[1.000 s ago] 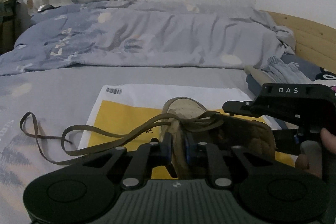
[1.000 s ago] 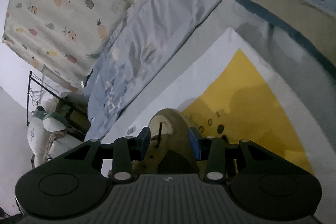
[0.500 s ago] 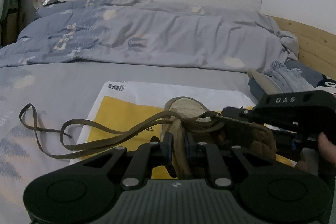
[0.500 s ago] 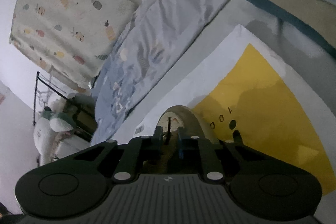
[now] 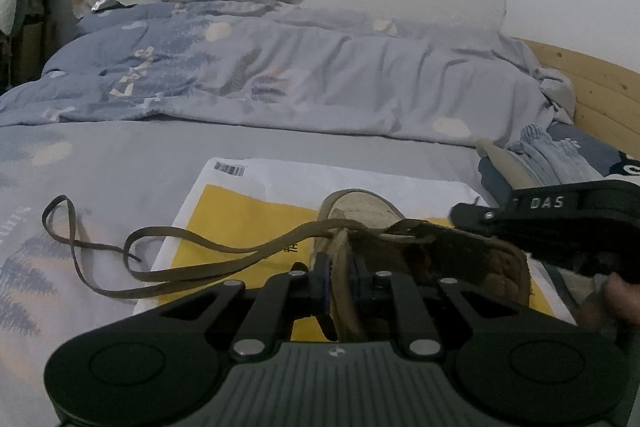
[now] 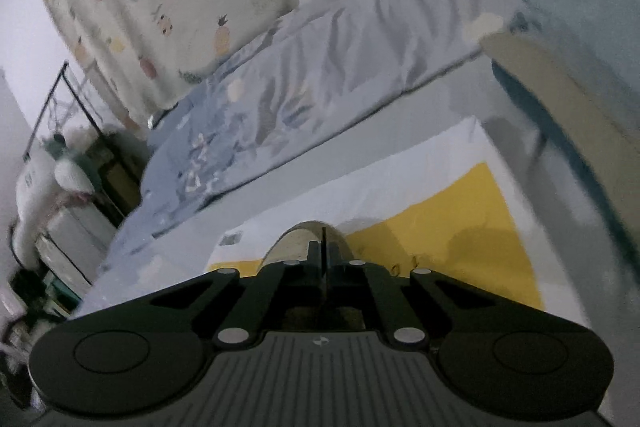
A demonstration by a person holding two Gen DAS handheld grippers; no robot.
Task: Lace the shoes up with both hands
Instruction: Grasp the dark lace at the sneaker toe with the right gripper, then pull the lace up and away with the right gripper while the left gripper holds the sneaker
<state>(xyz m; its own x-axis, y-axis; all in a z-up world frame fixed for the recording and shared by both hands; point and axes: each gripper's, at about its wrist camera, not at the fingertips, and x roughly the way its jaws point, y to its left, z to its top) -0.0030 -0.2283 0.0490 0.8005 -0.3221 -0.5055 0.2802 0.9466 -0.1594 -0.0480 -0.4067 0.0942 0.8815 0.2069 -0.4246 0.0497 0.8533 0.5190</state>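
one flat suede lace [image 5: 192, 269] (looped) trails off a tan shoe [image 5: 420, 259].

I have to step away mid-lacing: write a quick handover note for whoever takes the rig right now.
Left gripper: shut on the shoe's side wall, steadying it.
Right gripper: jaws shut above the shoe's top; a thin dark strip runs between them, probably lace.
Shoe sits on the yellow-and-white mailer on the bed.
Lace: passes through at the shoe's top; long loose ends trail left over mailer and bed.
Left: most of the lacing, then tying.
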